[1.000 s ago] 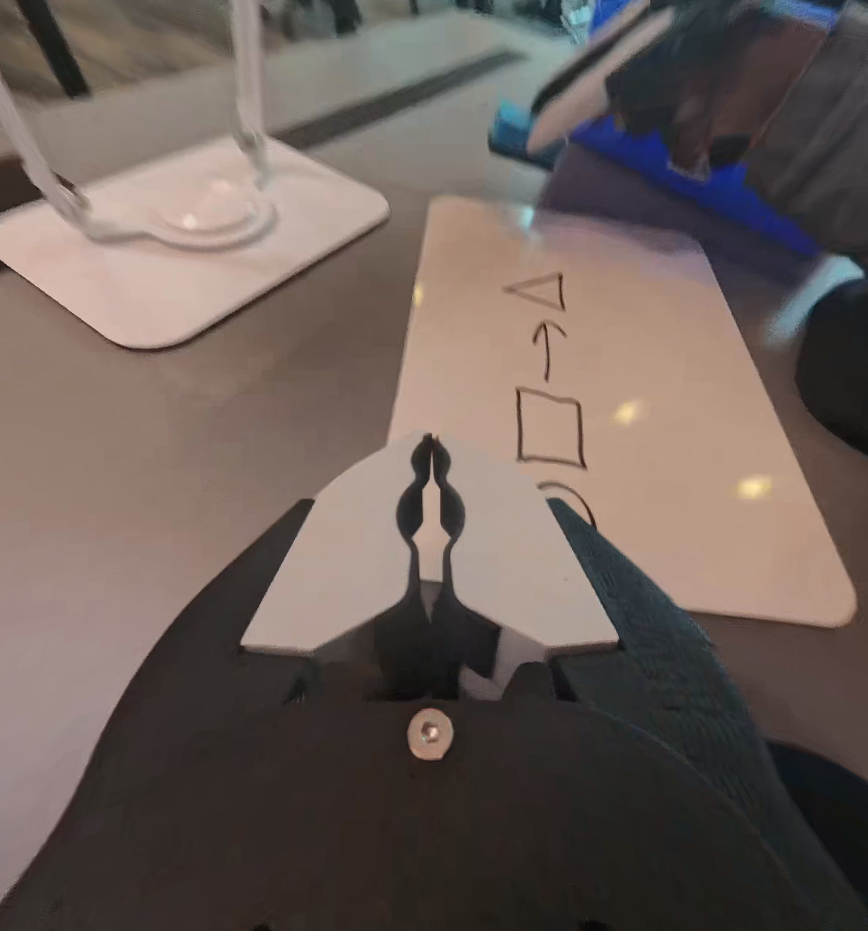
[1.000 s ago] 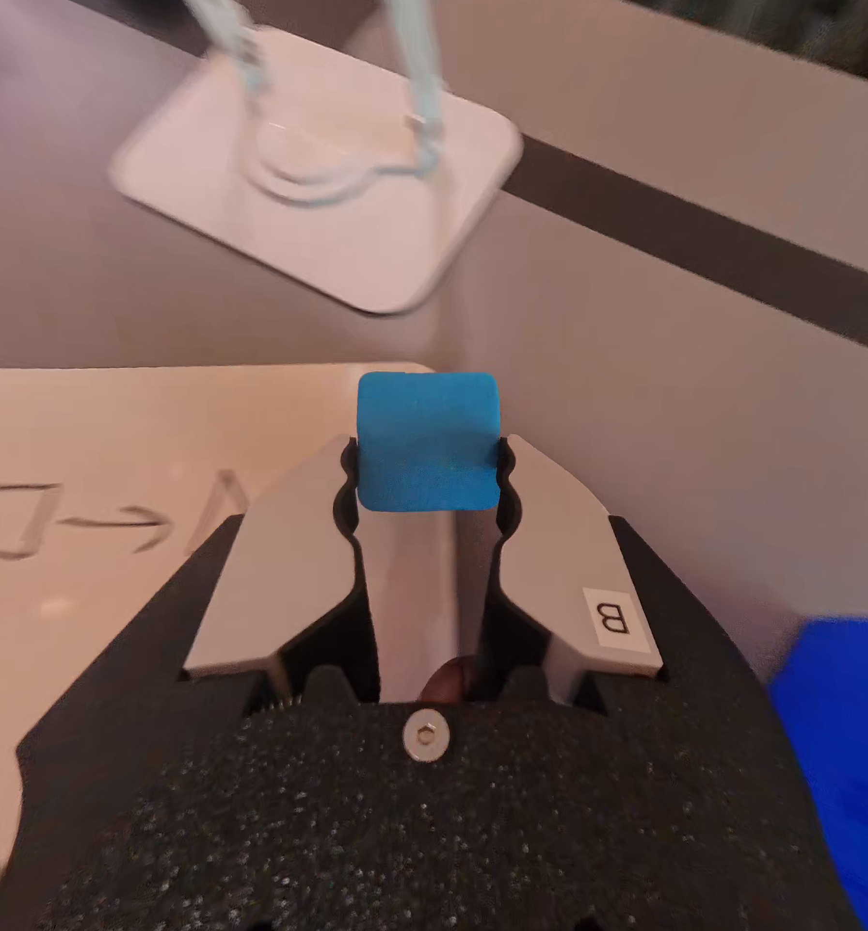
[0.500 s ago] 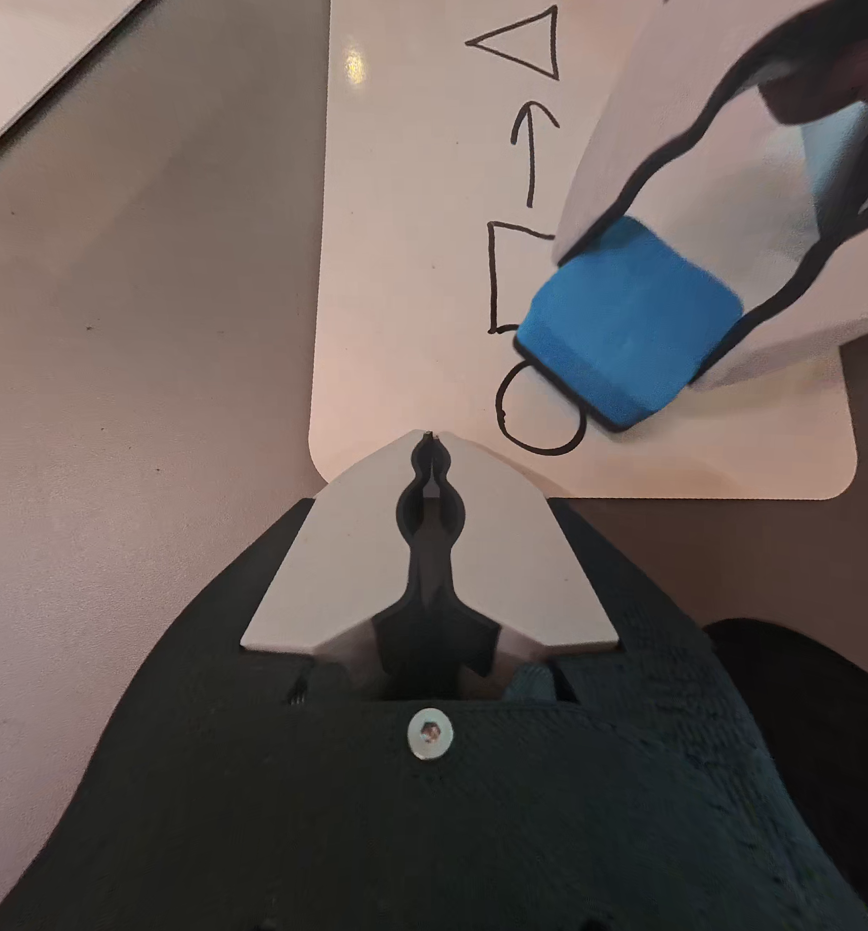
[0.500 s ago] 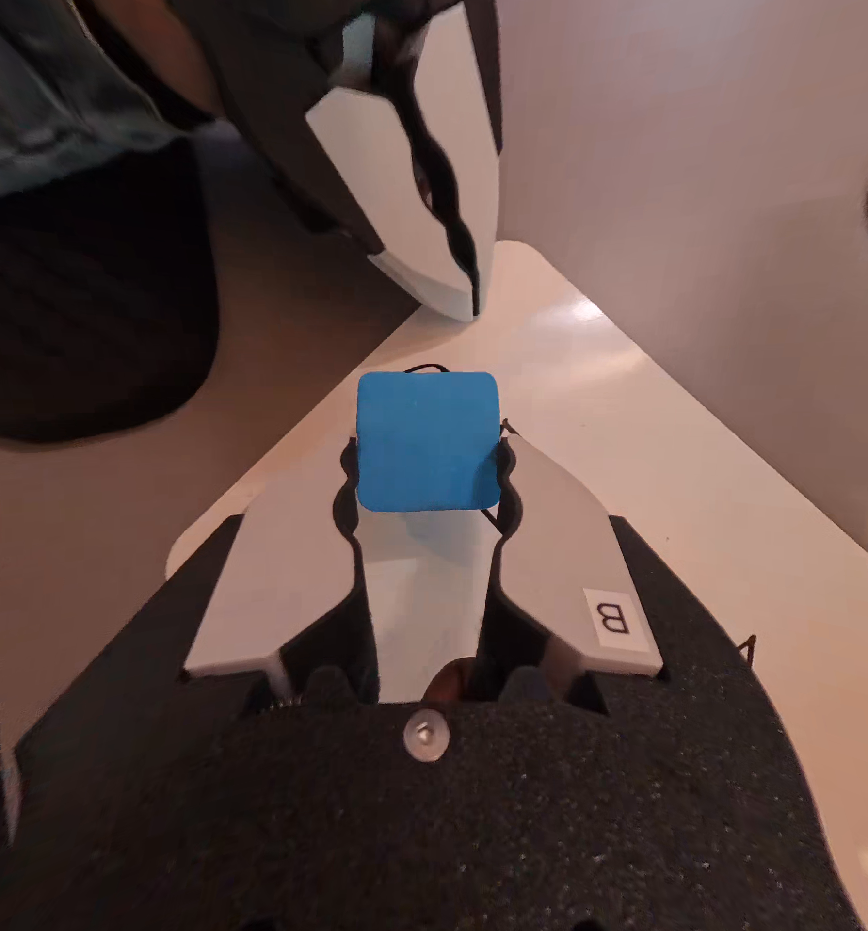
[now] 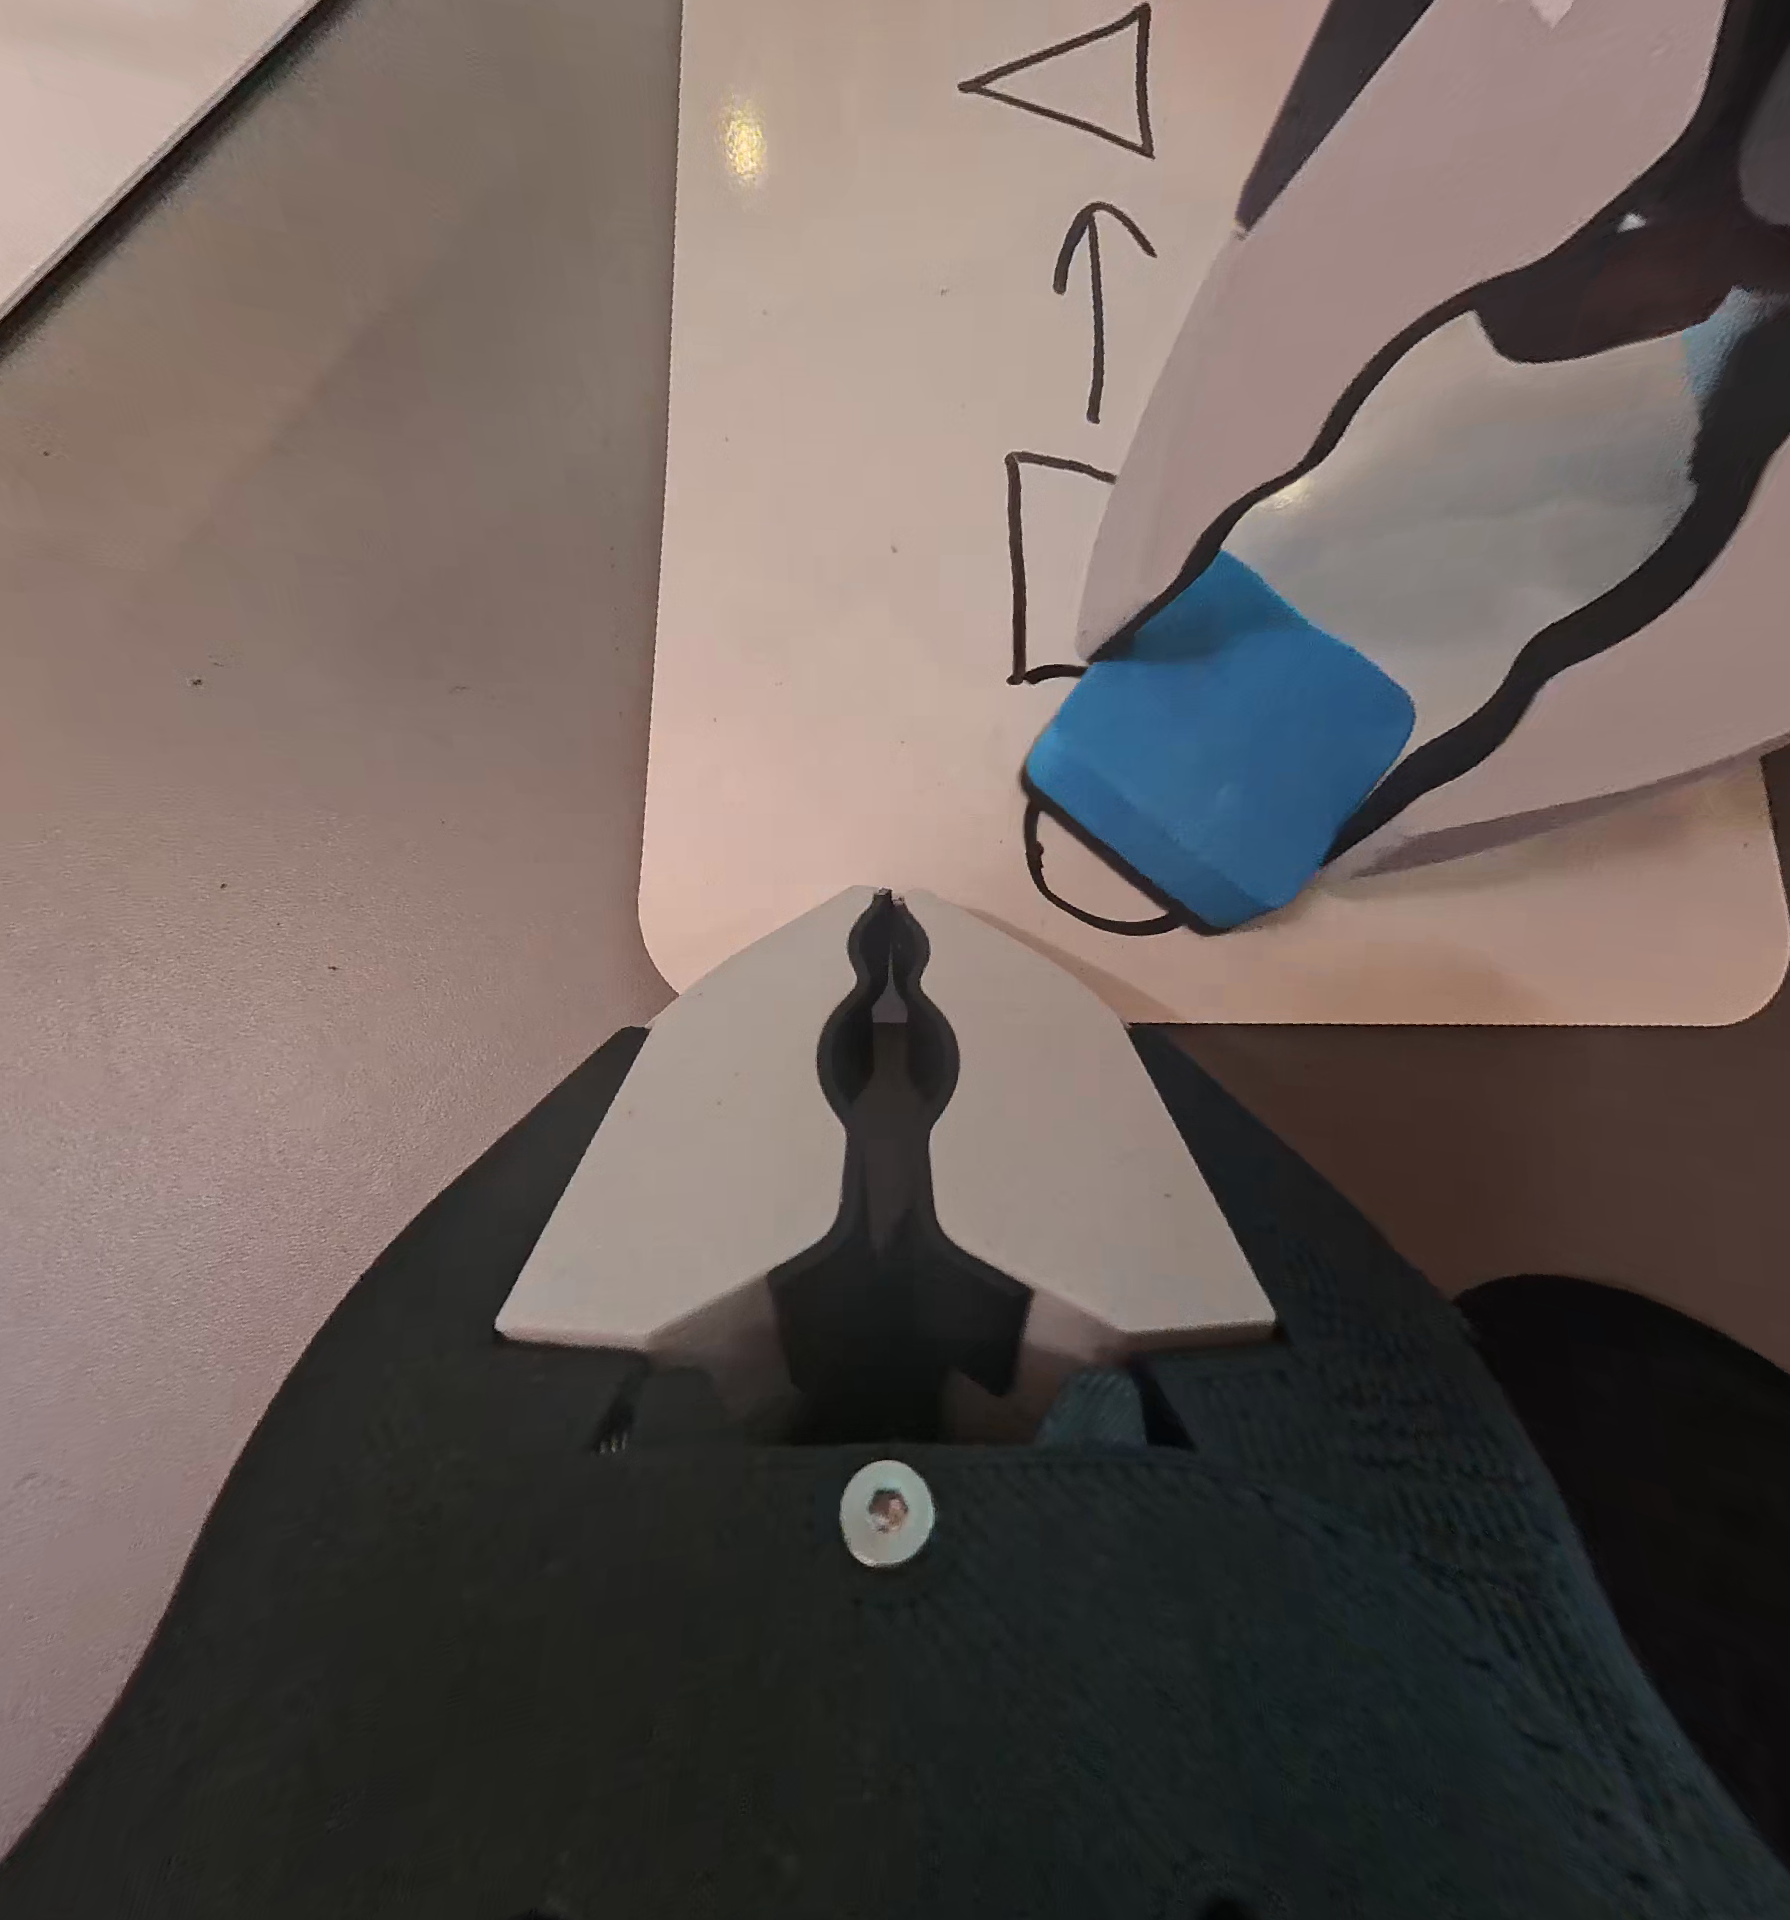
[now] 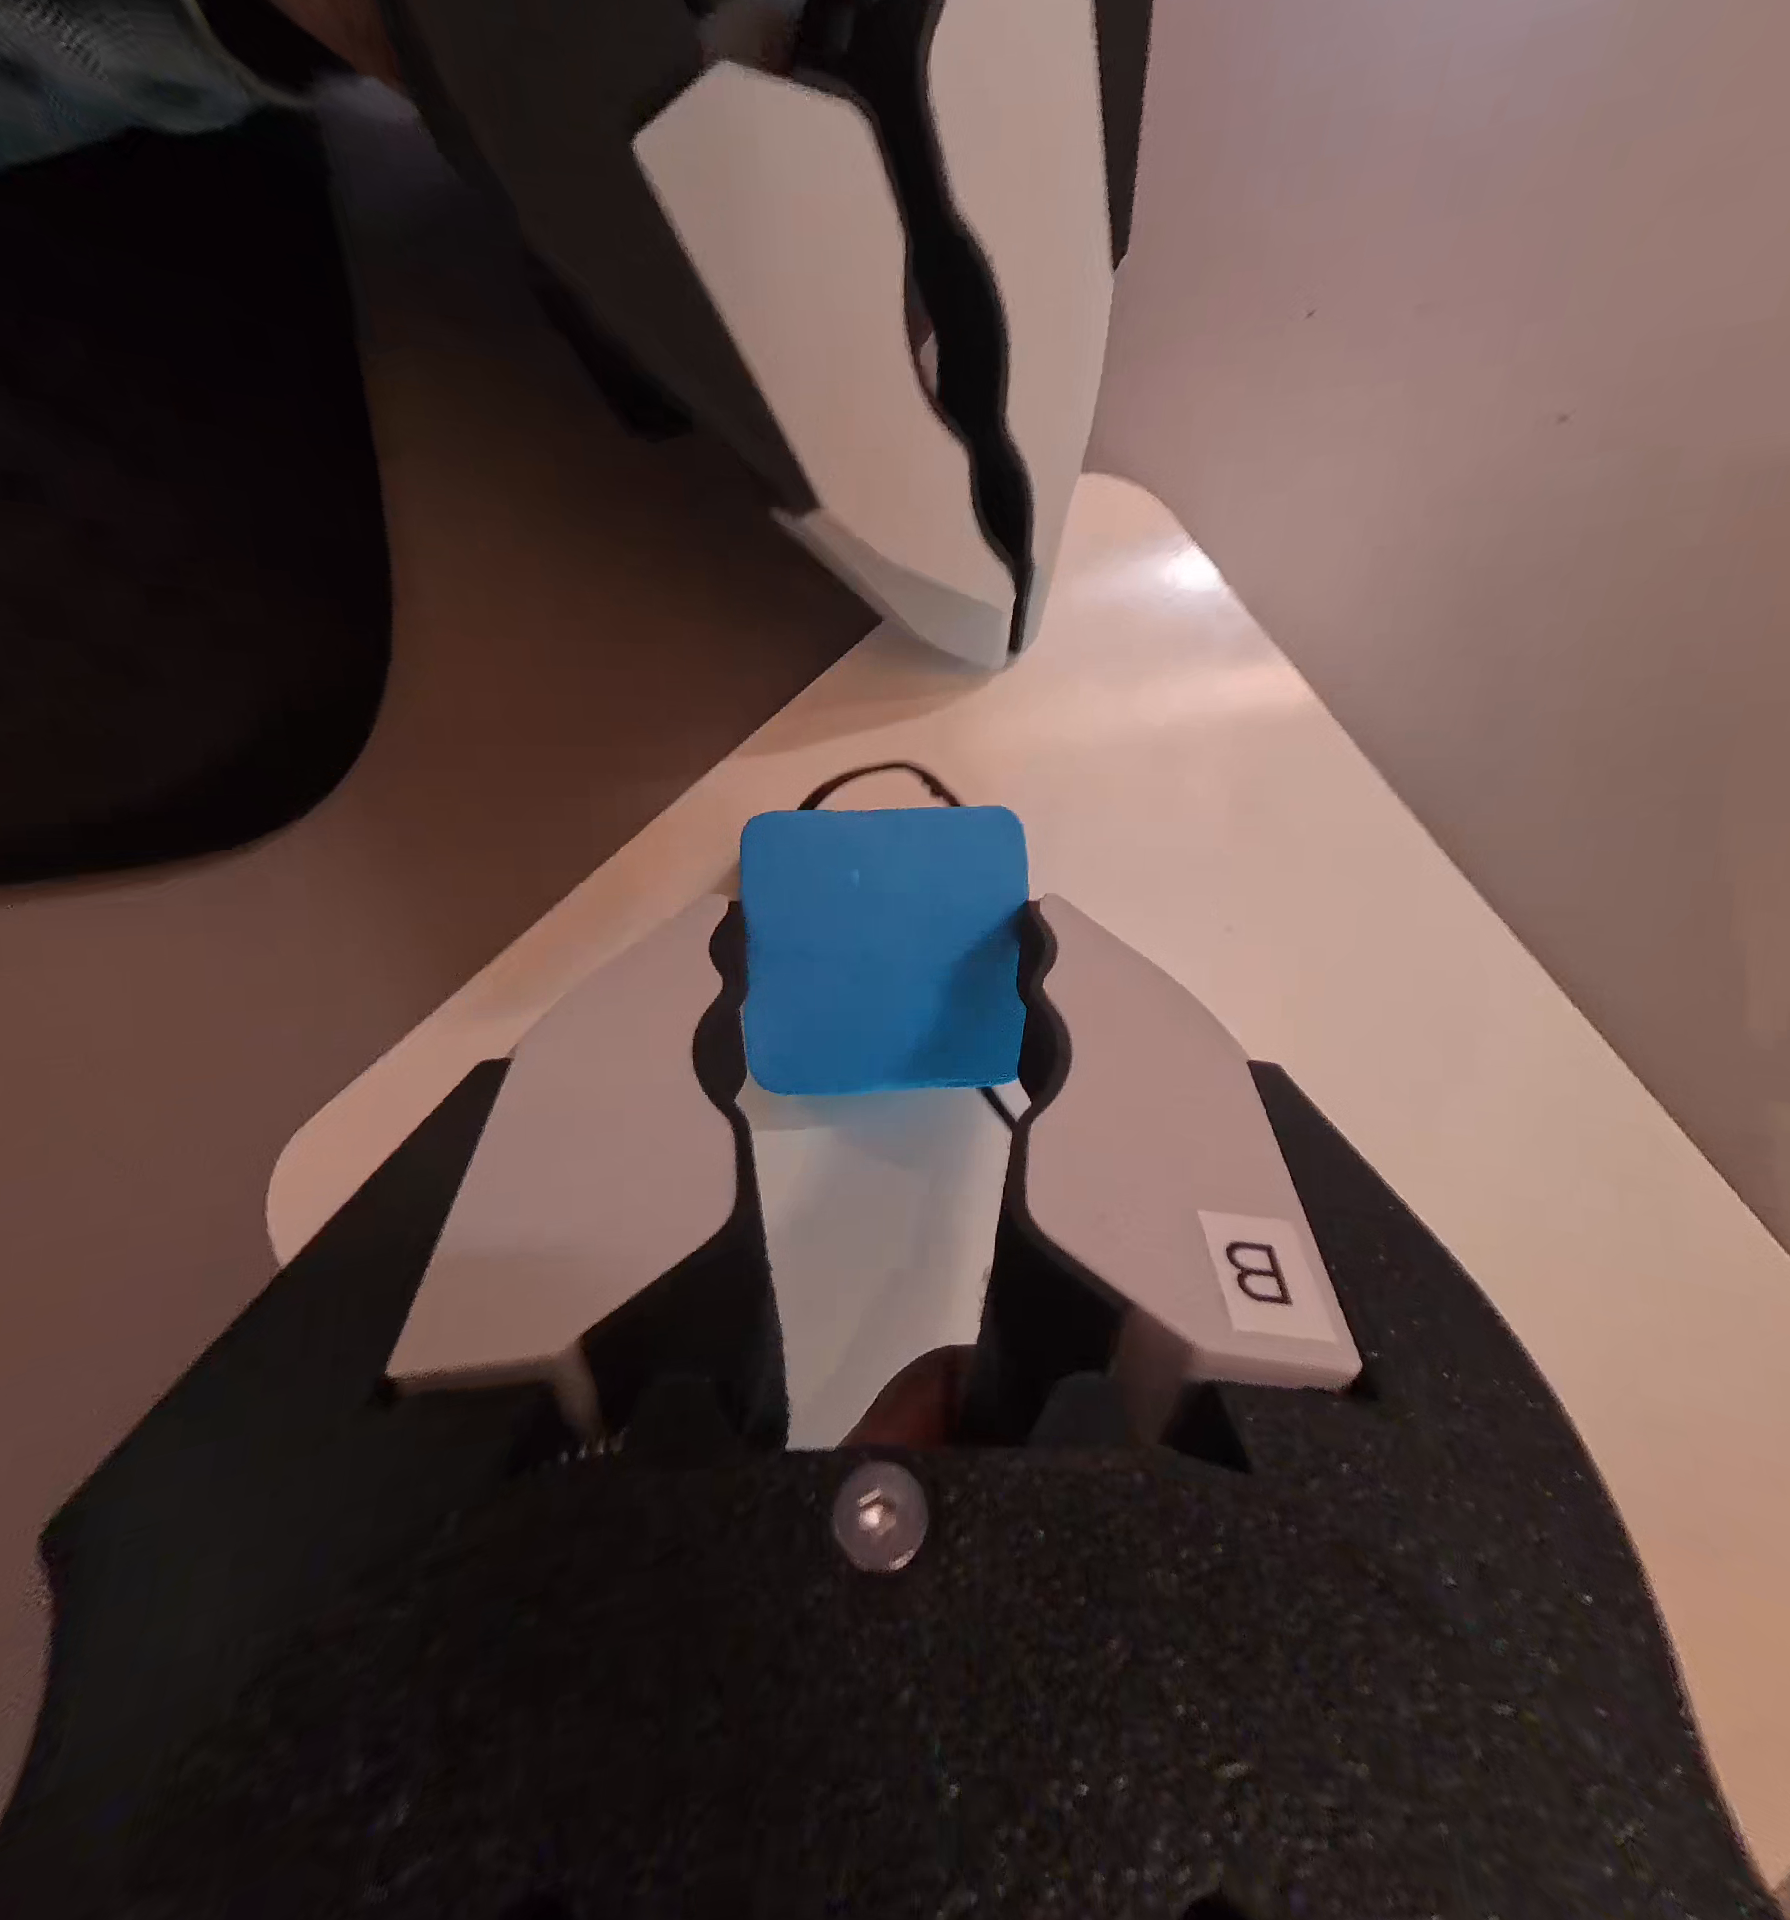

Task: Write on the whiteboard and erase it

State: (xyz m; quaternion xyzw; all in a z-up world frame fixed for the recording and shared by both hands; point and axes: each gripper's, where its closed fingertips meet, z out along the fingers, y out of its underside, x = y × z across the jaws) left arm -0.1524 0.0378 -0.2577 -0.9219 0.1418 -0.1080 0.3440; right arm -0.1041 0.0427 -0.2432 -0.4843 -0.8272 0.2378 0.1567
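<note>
A white whiteboard [image 5: 849, 520] lies flat on the grey-brown table, with a black triangle [image 5: 1078, 88], arrow [image 5: 1093, 301], square [image 5: 1021, 571] and circle [image 5: 1088, 883] drawn on it. My right gripper [image 6: 880, 935] is shut on a blue eraser [image 6: 880, 951], which also shows in the left wrist view [image 5: 1213, 758]. The eraser rests on the board over the circle and the square's near corner. My left gripper [image 5: 886, 899] is shut and empty, its tips at the board's near left corner. It also shows in the right wrist view [image 6: 1010, 623].
A white flat base [image 5: 39, 156] lies on the table at the far left. A dark rounded object [image 6: 143, 520] sits beside the board's near edge. Bare table [image 5: 299, 675] lies left of the board. Some 6 cm of space lies between my two pairs of fingers.
The right gripper swung the blue eraser down onto the board and slid it over the circle. The left gripper moved to the board's near left corner and stays there.
</note>
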